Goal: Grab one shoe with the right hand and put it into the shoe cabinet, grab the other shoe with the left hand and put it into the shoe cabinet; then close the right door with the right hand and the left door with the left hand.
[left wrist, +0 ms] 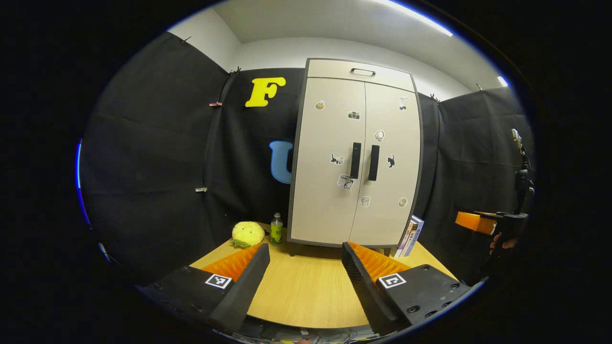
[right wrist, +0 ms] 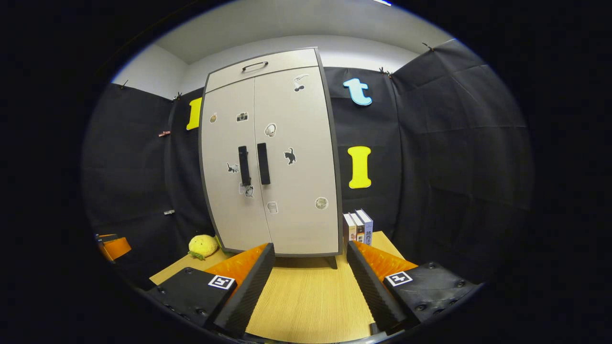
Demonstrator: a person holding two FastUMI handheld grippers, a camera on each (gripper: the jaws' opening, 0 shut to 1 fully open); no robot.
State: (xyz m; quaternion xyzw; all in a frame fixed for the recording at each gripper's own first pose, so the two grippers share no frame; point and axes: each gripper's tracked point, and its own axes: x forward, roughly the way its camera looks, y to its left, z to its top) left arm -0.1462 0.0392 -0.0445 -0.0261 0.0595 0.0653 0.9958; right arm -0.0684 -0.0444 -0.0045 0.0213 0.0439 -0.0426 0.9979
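Both doors of the tall beige two-door shoe cabinet [left wrist: 356,157] are sitting closed; left gripper [left wrist: 304,255] and right gripper [right wrist: 310,255] are hanging spread, empty; those stiff black bar handles [right wrist: 254,165] look like the place to grip.

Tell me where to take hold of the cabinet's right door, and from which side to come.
Grip the right door's handle, the upright bar beside the centre seam of the cabinet. Come straight from the front with the right hand-held gripper, its fingers on either side of the bar. The bar stands upright and looks proud of the flat, closed door, which seems to offer no other hold.
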